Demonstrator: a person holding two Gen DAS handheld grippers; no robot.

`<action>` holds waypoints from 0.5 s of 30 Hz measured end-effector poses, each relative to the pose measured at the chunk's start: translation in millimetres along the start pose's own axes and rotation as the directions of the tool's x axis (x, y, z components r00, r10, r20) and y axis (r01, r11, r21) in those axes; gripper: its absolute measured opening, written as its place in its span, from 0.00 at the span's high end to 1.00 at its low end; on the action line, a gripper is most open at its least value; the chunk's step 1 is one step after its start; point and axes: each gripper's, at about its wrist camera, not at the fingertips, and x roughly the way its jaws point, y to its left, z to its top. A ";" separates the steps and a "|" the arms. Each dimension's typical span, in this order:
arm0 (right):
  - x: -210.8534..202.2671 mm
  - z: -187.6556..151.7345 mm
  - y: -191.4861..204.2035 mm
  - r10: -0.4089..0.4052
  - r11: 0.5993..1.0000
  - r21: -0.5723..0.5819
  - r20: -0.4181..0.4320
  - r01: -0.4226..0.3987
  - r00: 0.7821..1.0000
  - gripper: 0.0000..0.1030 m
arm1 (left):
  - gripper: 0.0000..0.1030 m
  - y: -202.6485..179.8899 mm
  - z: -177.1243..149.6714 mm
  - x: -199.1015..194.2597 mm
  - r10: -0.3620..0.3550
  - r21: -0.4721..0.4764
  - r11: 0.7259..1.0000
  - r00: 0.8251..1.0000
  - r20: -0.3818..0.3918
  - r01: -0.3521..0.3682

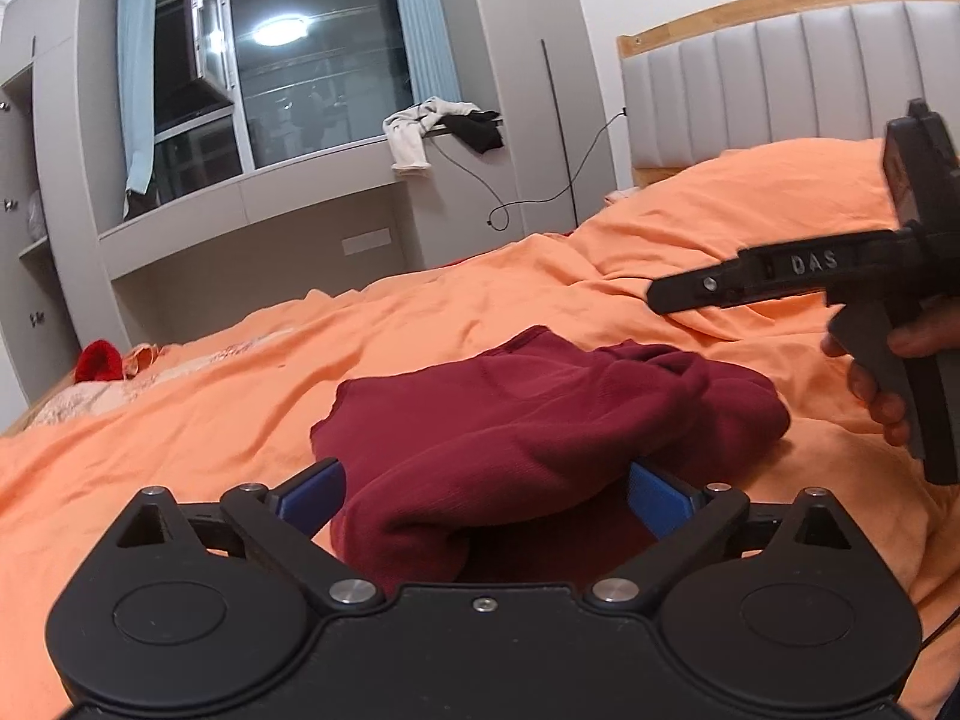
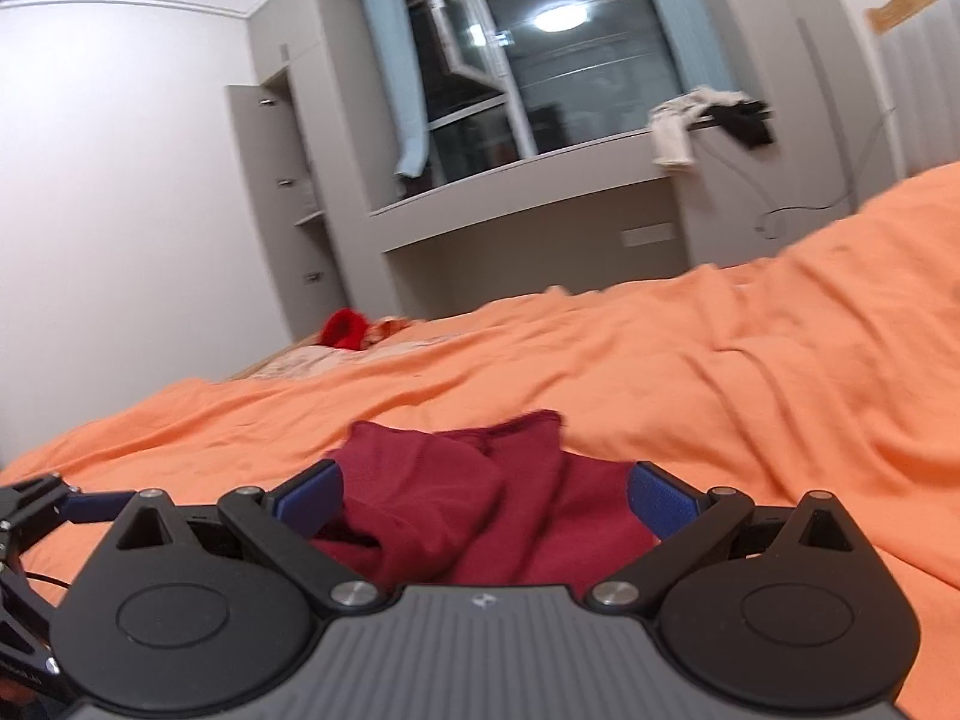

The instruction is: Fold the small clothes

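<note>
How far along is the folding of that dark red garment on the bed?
Done: the dark red garment lies bunched into a rough, lumpy bundle on the orange bedding, not a neat fold. In hand: nothing; the left gripper and right gripper are both open, garment between their fingers. Left: flatten and square it.

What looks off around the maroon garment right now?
The maroon garment lies bunched and lumpy on the orange duvet, not a flat fold. Both grippers are open around it, neither gripping. Loose white and black clothes also hang off the window ledge.
</note>
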 end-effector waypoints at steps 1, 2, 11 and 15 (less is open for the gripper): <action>8.1 3.3 -3.8 0.032 0.999 0.020 -0.016 -0.032 0.999 0.00 | 0.03 1.5 -0.5 -0.1 0.001 -0.005 1.000 1.000 0.000 -0.001; 16.5 6.3 -8.1 0.051 0.998 0.047 -0.035 -0.049 0.998 0.00 | 0.03 3.4 -2.0 -0.4 0.003 -0.010 1.000 1.000 0.003 -0.003; 67.3 14.0 -23.8 0.139 0.987 0.109 -0.161 -0.122 0.977 0.14 | 0.13 11.7 -15.3 4.5 -0.007 -0.024 1.000 1.000 -0.006 0.007; 78.6 10.8 -18.7 0.124 0.991 0.076 -0.209 -0.110 0.970 0.21 | 0.24 9.4 -19.2 6.2 0.011 -0.006 1.000 1.000 -0.008 -0.011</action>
